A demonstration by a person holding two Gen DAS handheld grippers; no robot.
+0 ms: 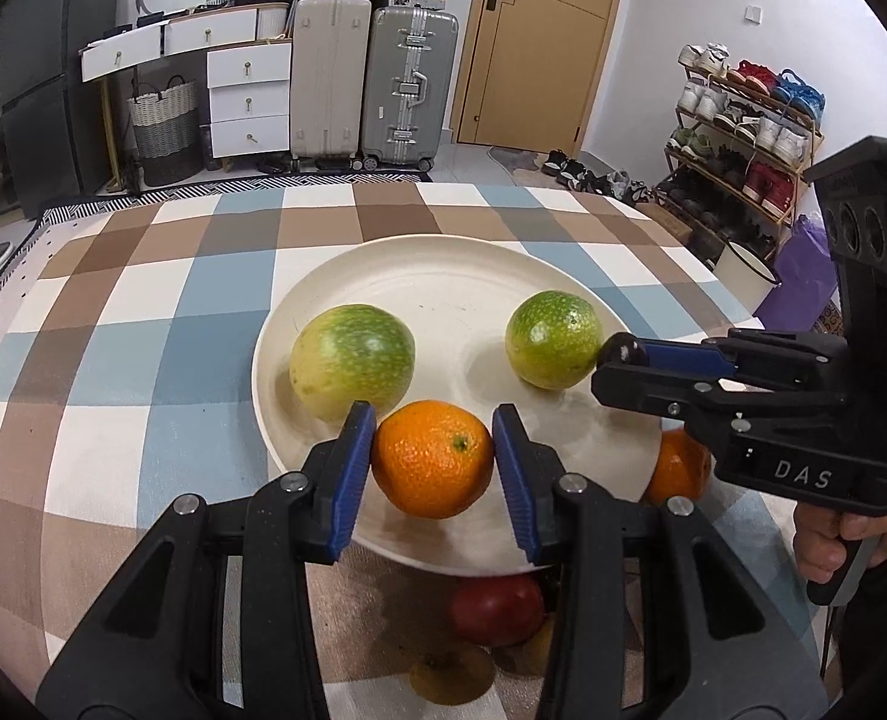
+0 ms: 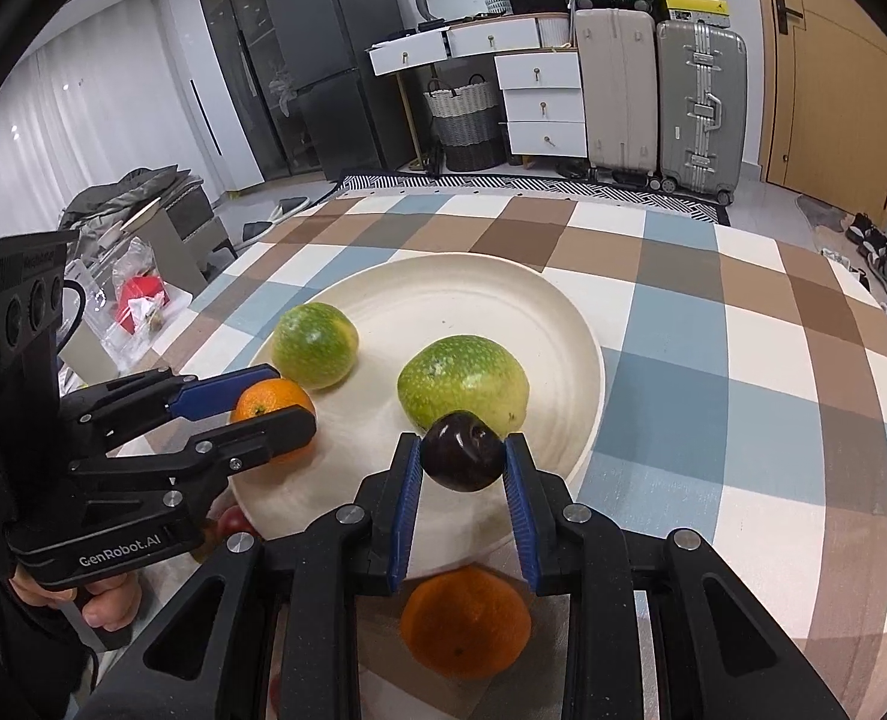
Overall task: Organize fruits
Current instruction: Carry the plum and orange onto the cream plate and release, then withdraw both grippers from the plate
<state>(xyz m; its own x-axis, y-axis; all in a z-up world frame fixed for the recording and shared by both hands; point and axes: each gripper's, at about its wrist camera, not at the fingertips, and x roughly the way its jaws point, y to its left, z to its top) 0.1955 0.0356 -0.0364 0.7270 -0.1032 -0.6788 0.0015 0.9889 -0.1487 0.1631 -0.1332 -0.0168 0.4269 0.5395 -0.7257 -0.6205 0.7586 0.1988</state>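
A cream plate (image 1: 443, 276) (image 2: 503, 294) lies on the checked tablecloth with two green fruits (image 1: 352, 361) (image 1: 553, 339) on it. My left gripper (image 1: 434, 459) is shut on an orange (image 1: 432, 458), held over the plate's near edge; the gripper (image 2: 275, 402) and orange (image 2: 266, 399) also show in the right wrist view. My right gripper (image 2: 460, 461) is shut on a dark plum (image 2: 461, 451) above the plate's near rim; in the left wrist view it (image 1: 614, 360) sits beside the right green fruit.
A second orange (image 2: 465, 621) (image 1: 680, 468) and a red fruit (image 1: 496, 609) lie on the cloth near the plate's near edge. Suitcases (image 1: 371, 84), white drawers (image 1: 248, 99) and a shoe rack (image 1: 743, 138) stand beyond the table.
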